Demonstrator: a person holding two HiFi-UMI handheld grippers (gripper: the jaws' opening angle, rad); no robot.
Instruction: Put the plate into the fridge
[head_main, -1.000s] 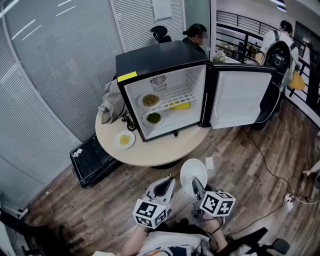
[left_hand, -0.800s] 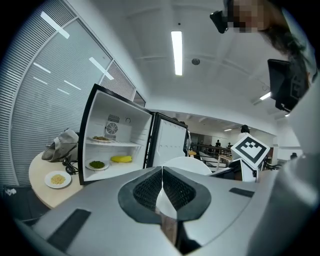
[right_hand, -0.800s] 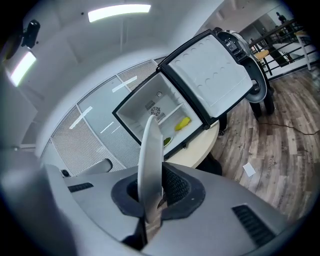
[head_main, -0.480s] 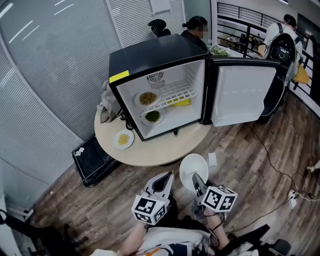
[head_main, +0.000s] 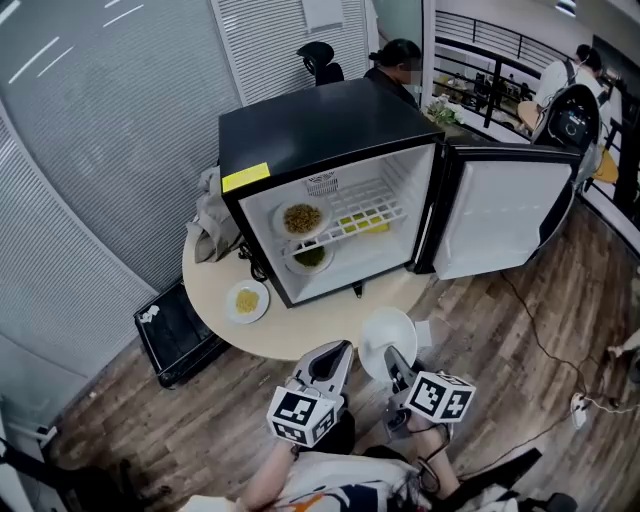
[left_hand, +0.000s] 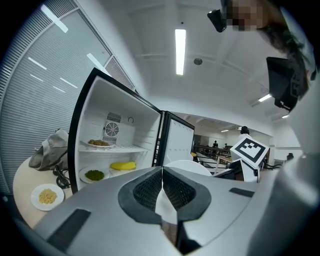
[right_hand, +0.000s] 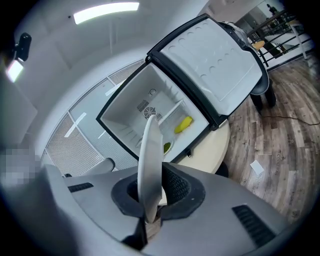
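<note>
A black mini fridge (head_main: 300, 130) stands on a round table (head_main: 335, 322) with its door (head_main: 505, 215) swung open to the right. My right gripper (head_main: 393, 358) is shut on the rim of an empty white plate (head_main: 387, 338), held at the table's near edge. In the right gripper view the plate (right_hand: 150, 160) stands edge-on between the pads, with the fridge (right_hand: 160, 117) beyond it. My left gripper (head_main: 336, 352) is just left of the plate, shut with nothing in it; in the left gripper view its pads (left_hand: 150, 187) meet.
Inside the fridge a plate of brown food (head_main: 302, 217) sits on the wire shelf, with a plate of green food (head_main: 309, 257) and a yellow item (head_main: 362, 222) lower down. On the table lie a plate of yellow food (head_main: 246, 299) and grey cloth (head_main: 208, 225). A black case (head_main: 175, 328) lies on the floor at left.
Both grippers and the plate have come closer to the table and fridge. The plate now hangs at the table's near edge. Both grips are unchanged.
</note>
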